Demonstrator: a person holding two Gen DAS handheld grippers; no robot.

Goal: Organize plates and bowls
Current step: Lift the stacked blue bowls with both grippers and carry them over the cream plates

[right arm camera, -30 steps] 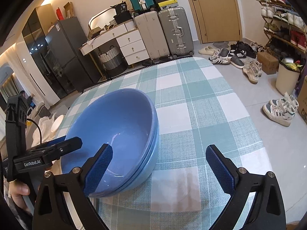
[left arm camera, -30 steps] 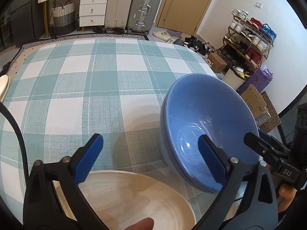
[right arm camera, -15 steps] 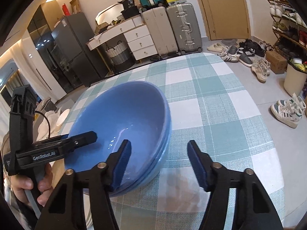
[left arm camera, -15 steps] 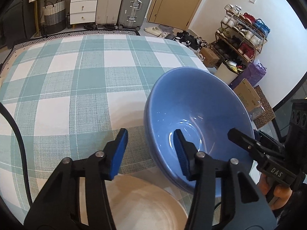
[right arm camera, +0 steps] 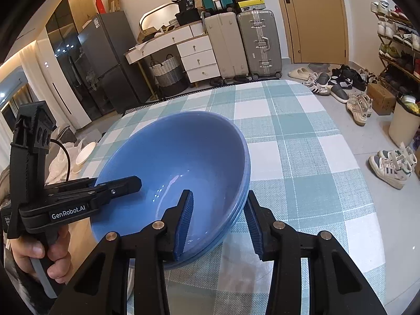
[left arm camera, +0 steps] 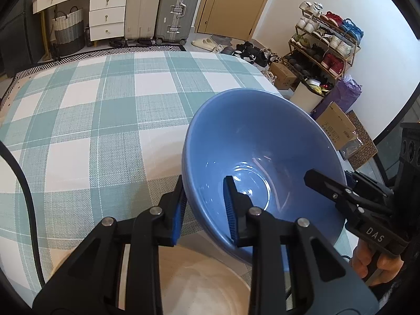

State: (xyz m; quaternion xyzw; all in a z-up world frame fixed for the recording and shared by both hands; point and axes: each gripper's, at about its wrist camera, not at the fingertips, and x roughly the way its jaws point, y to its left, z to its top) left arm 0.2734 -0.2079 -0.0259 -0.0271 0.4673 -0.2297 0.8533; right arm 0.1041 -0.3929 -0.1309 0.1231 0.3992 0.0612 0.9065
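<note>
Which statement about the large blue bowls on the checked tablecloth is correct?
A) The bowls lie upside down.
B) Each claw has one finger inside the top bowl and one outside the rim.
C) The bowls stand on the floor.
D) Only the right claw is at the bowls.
B: the left claw and the right claw each straddle the rim of the stacked blue bowls, on opposite sides.

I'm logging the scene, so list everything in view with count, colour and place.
blue bowls: at least two, blue, nested on the table
cream dish: one, cream, near edge, below the left gripper
tablecloth: one, green and white checks, over the table
suitcases: three, beige, silver, teal, far wall
drawers: one unit, white, beside the suitcases
basket: one, white and grey, left of the drawers
fridge: one, dark, far left
shoe rack: one, right wall
left gripper: black, blue pads, jaws just been closing, bowl rim between them
right gripper: same, opposite rim
</note>
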